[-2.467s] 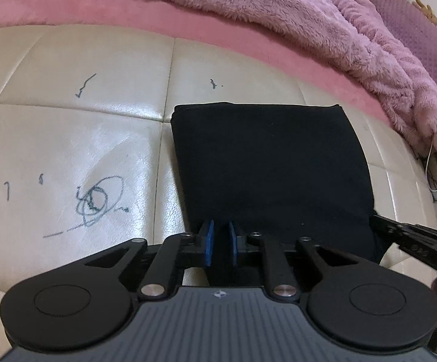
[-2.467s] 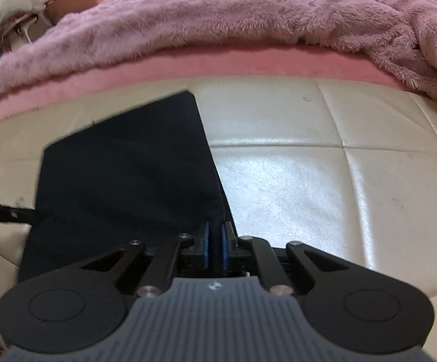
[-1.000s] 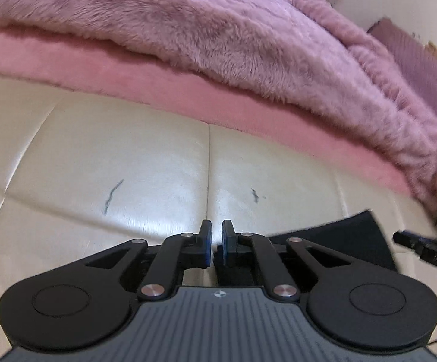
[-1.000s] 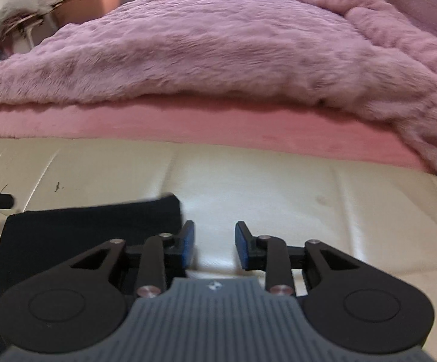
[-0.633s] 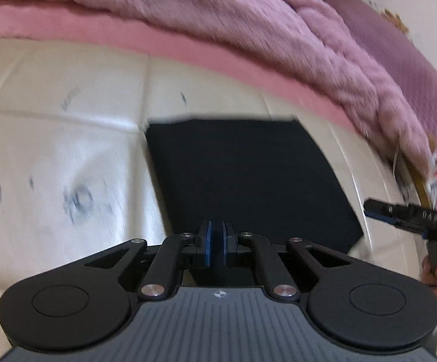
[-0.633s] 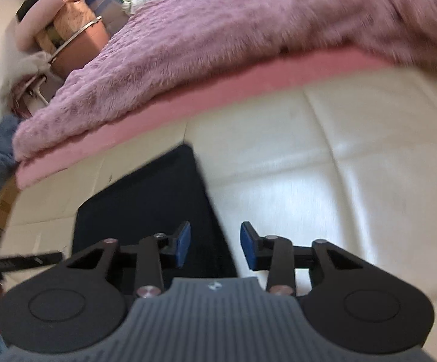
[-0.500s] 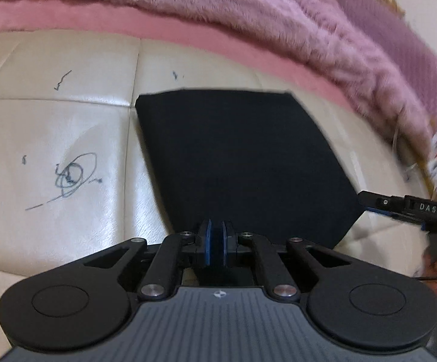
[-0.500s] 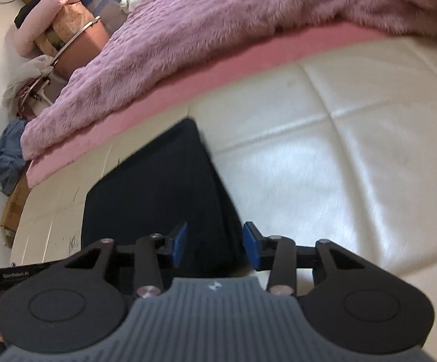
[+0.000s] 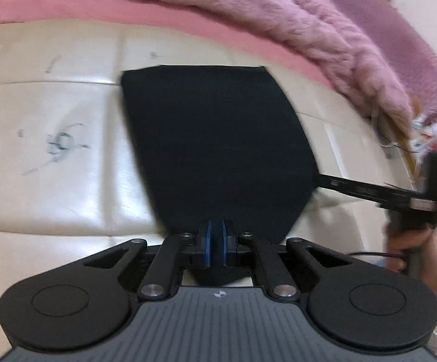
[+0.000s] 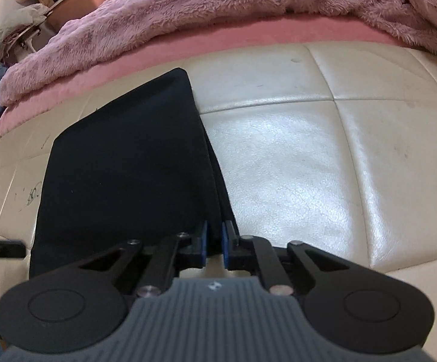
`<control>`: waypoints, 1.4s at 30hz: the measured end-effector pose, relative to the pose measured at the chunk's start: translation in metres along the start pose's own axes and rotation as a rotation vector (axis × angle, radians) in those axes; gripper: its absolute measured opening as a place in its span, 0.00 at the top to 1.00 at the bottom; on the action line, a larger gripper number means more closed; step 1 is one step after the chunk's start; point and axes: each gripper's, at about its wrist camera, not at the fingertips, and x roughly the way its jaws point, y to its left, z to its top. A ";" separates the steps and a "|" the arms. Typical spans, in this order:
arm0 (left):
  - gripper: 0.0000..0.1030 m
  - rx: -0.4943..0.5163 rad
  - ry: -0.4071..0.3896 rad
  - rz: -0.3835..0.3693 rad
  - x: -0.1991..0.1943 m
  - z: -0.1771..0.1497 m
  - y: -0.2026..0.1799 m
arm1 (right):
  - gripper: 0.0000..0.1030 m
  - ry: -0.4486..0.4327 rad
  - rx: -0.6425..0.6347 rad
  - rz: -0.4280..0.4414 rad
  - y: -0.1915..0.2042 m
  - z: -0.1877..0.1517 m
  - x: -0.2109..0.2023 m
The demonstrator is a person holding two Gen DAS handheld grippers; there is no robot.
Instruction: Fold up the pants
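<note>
One black pants (image 9: 215, 144) — two grippers, both jaws clamped on it.

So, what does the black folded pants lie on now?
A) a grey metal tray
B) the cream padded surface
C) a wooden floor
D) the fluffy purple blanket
B: the black pants lie flat on the cream padded surface, in front of the purple blanket.

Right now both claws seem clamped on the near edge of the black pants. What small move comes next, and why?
Probably lift both claws together and carry the near edge toward the far edge. The left claw and right claw are each shut on a near corner of the pants, which lie flat on the cream cushion as an already-folded rectangle, so another fold looks likely.
</note>
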 end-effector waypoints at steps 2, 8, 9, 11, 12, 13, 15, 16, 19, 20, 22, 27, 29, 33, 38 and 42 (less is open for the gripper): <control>0.94 0.051 0.026 0.050 0.008 -0.006 -0.008 | 0.95 -0.007 0.001 -0.002 0.000 -0.002 0.000; 0.94 0.082 0.140 0.131 0.031 -0.031 -0.007 | 0.96 -0.016 0.008 -0.005 -0.001 -0.004 -0.001; 0.94 0.074 0.131 0.125 0.030 -0.034 -0.004 | 0.96 -0.018 0.007 -0.005 -0.001 -0.004 -0.001; 0.94 0.062 0.135 0.124 0.027 -0.035 -0.002 | 0.96 -0.021 0.008 -0.004 -0.002 -0.006 -0.001; 0.93 0.063 0.141 0.126 0.026 -0.036 -0.002 | 0.96 -0.023 0.008 -0.003 -0.002 -0.006 -0.002; 0.93 0.063 0.153 0.128 0.026 -0.036 -0.002 | 0.96 -0.023 0.009 -0.002 -0.003 -0.007 -0.002; 0.92 0.058 0.182 0.135 0.025 -0.037 -0.001 | 0.96 -0.020 0.005 -0.003 -0.003 -0.007 -0.003; 0.92 0.059 0.186 0.136 0.023 -0.038 0.000 | 0.96 -0.017 0.000 -0.005 -0.002 -0.007 -0.004; 0.89 0.056 0.184 0.119 0.013 -0.034 0.003 | 0.78 0.007 -0.022 -0.020 -0.001 -0.005 -0.007; 0.89 0.062 0.170 0.107 0.008 -0.033 0.004 | 0.72 0.018 -0.032 -0.036 0.000 -0.005 -0.009; 0.87 0.056 0.135 0.080 -0.002 -0.029 0.011 | 0.64 0.011 -0.058 -0.049 -0.002 -0.004 -0.017; 0.56 -0.092 -0.006 0.021 -0.015 -0.008 0.039 | 0.49 -0.025 -0.016 0.062 -0.018 0.008 -0.035; 0.50 -0.130 -0.059 0.026 -0.017 -0.001 0.045 | 0.42 -0.025 0.033 0.126 -0.025 0.017 -0.035; 0.35 -0.164 -0.135 0.052 -0.011 0.010 0.048 | 0.38 -0.035 0.067 0.184 -0.029 0.035 -0.026; 0.28 -0.225 -0.182 0.033 0.014 0.020 0.050 | 0.33 -0.021 0.069 0.233 -0.029 0.055 -0.004; 0.29 -0.283 -0.197 0.024 0.027 0.026 0.063 | 0.33 0.007 0.052 0.241 -0.030 0.070 0.016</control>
